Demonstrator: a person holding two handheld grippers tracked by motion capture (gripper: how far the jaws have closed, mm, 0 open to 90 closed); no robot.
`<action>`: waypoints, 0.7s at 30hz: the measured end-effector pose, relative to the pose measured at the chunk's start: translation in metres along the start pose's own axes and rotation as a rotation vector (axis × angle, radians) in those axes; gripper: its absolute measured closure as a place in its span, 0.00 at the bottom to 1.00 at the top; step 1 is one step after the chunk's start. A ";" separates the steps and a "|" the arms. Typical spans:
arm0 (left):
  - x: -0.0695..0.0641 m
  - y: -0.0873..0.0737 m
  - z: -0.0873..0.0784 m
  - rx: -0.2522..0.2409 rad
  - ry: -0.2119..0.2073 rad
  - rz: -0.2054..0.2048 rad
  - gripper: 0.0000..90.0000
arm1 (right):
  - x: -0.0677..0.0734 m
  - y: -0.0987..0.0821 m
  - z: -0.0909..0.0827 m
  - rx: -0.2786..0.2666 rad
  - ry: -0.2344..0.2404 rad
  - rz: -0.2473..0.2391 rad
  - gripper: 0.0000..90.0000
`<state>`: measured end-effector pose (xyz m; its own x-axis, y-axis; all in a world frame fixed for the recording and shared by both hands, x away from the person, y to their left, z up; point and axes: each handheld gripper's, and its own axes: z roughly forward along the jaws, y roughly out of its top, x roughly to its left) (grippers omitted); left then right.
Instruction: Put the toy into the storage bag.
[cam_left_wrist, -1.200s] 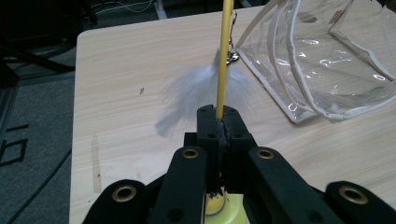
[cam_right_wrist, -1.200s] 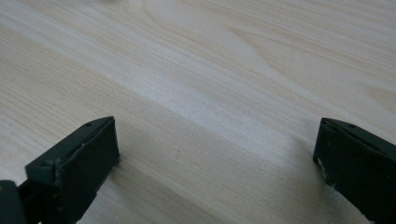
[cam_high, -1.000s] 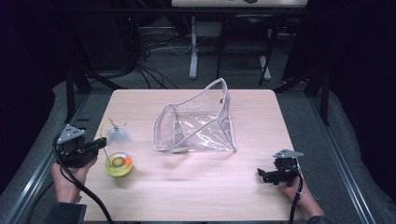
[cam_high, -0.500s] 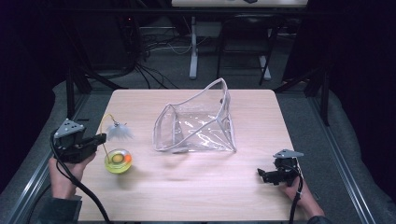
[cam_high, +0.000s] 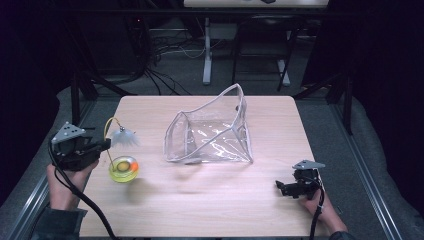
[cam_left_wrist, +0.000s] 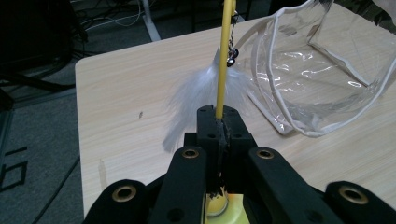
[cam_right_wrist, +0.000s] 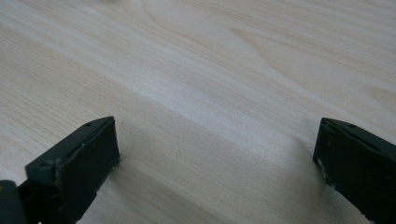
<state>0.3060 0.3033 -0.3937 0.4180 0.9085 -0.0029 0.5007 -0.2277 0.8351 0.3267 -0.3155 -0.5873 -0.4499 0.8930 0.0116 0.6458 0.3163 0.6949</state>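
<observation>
Gripping a thin yellow rod (cam_left_wrist: 226, 56), the left gripper (cam_high: 102, 145) has its jaws clenched on the stem near the base. Straight ahead of its fingertips a white feather (cam_left_wrist: 196, 95) hangs off the rod, with small dark bells (cam_left_wrist: 231, 52) just above it. Below the jaws sits the toy's yellow-green round base (cam_high: 124, 168), orange spot inside, at the table's left edge. Can't tell whether the base touches the wood or is lifted.

Beyond the feather, further out from the left jaws, a clear plastic pouch (cam_high: 212, 132) with white trim stands open at mid-table, mouth tipped toward the left gripper. Well apart from both grippers.

Right gripper (cam_high: 281, 186): jaws spread wide, nothing between them, hovering low over or resting on bare wood at the near right corner; its own view has plain grain between the two black fingers (cam_right_wrist: 79, 163). A hand (cam_high: 322, 212) holds it from below, cable trailing back.

Surface: light wood-grain table (cam_high: 210, 200), square-ish, pale and matte, one small dark speck left of the feather in the left gripper view. Metal rails run down both sides of the frame.

Room: dark, black drapes left and right. Grey carpet (cam_high: 175, 82) behind the table, a tangle of black cables (cam_high: 155, 55) on it, and a white pedestal leg (cam_high: 207, 50) from another desk at the far end.
</observation>
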 end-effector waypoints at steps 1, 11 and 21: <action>0.000 0.002 -0.001 -0.004 0.001 0.003 0.98 | 0.000 0.000 0.000 0.000 0.000 0.000 0.00; -0.001 0.016 -0.004 -0.022 0.000 0.024 0.98 | 0.000 0.000 0.000 0.000 0.000 0.000 0.00; -0.001 0.024 -0.004 -0.022 -0.015 0.040 0.98 | 0.000 0.000 0.000 -0.001 0.001 0.000 0.00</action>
<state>0.3140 0.2982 -0.3715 0.4486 0.8934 0.0230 0.4666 -0.2561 0.8466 0.3268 -0.3156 -0.5874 -0.4507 0.8926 0.0119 0.6452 0.3164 0.6954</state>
